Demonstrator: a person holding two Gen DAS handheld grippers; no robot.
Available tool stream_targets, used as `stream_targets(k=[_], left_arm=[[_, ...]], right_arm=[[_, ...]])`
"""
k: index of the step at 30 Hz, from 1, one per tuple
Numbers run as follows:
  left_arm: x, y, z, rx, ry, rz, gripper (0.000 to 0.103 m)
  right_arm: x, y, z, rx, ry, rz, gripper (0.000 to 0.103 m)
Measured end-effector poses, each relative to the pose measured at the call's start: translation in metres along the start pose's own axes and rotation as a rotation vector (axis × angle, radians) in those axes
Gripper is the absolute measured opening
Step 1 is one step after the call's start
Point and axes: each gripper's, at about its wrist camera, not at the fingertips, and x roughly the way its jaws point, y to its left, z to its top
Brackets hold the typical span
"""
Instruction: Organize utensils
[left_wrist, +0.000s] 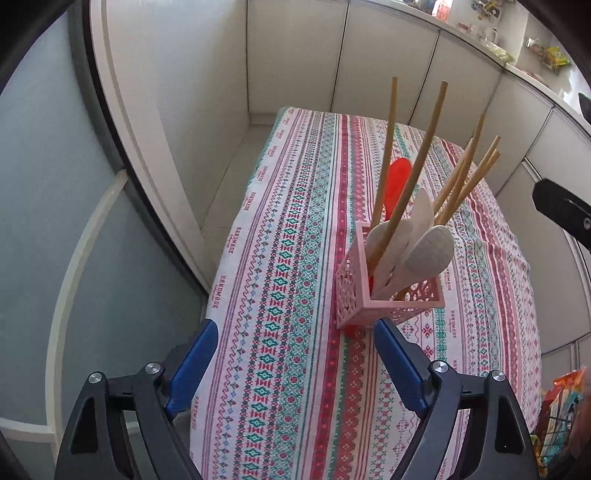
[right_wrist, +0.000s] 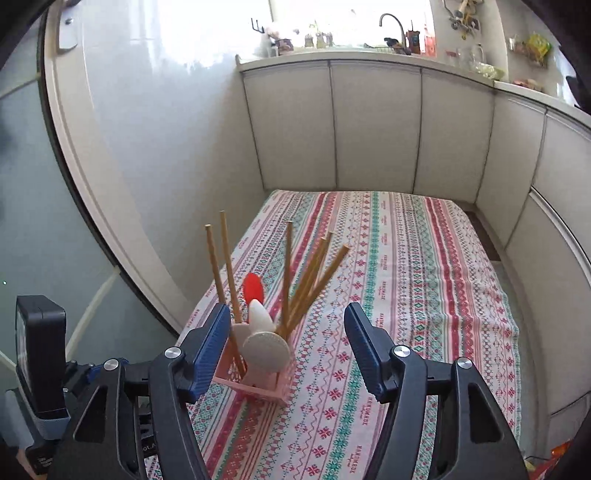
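Every utensil stands in the pink holder (left_wrist: 384, 295); the desk (left_wrist: 280, 258) at its nine o'clock lies bare. Left claw (left_wrist: 295, 354) and right claw (right_wrist: 282, 343) gape empty; the job looks finished.

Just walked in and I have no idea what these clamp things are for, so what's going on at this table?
A person holds a two-finger gripper in each hand and is tidying utensils. A pink holder on the patterned tablecloth already contains wooden chopsticks, white spoons and a red spoon. Both the left gripper and the right gripper are open and hold nothing. No loose utensils are visible on the cloth, so the sorting looks about finished.
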Motion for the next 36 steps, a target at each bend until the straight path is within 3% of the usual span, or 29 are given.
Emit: stream_targets(k=[2, 3, 6, 12, 17, 36], left_arm=[[-0.005, -0.01, -0.006, 0.014, -0.009, 0.009, 0.093], [-0.01, -0.017, -0.009, 0.014, 0.019, -0.027, 0.095], [-0.027, -0.033, -0.02, 0.037, -0.009, -0.007, 0.103], [-0.065, -0.06, -0.047, 0.062, -0.091, 0.019, 0.103], [-0.09, -0.075, -0.063, 0.062, -0.155, 0.017, 0.103], [-0.089, -0.09, -0.072, 0.056, -0.14, 0.018, 0.103]], right_arm=[[-0.011, -0.014, -0.008, 0.033, 0.021, -0.016, 0.07], [-0.019, -0.019, -0.013, 0.047, 0.036, -0.03, 0.071], [-0.038, -0.04, -0.032, 0.097, 0.091, -0.075, 0.073], [-0.078, -0.072, -0.084, 0.123, 0.141, -0.154, 0.09], [-0.106, -0.089, -0.114, 0.138, 0.139, -0.195, 0.092], [-0.119, -0.103, -0.121, 0.18, 0.133, -0.178, 0.093]])
